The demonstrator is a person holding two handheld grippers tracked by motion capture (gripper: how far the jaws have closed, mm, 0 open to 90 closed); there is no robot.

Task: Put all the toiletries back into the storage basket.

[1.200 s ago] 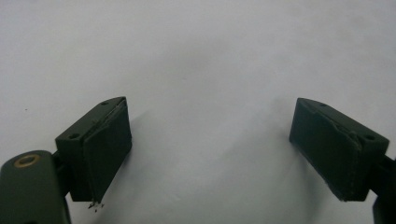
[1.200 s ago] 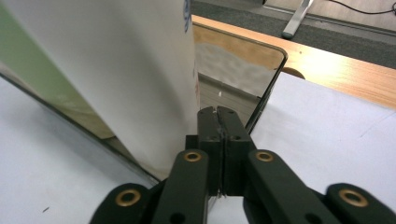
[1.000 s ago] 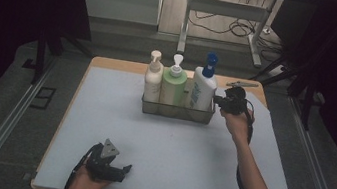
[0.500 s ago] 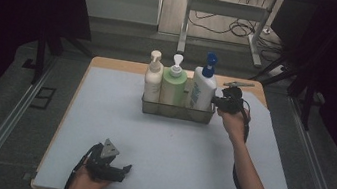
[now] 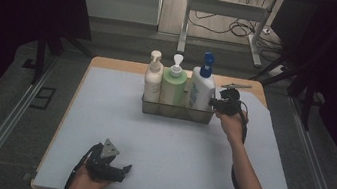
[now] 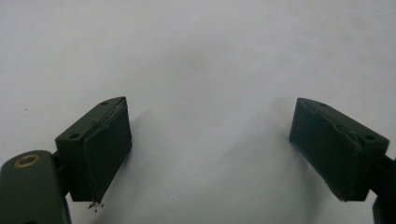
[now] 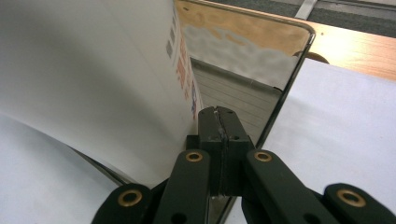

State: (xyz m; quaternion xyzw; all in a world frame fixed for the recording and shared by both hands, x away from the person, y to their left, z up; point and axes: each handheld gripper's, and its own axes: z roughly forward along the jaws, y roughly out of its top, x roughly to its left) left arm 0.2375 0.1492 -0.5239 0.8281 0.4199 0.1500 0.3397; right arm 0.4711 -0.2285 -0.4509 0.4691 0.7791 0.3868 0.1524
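High view: your right gripper stays clamped on the 3 o'clock wall of the bottle caddy, at 12 o'clock on the table; the caddy has not moved, so the pull has not begun; left gripper jaws stand apart.

Right tongs, jaws pressed together, sit at the rack's right end, forearm stretched forward; left tongs, jaws spread wide, rest well nearer than the rack.
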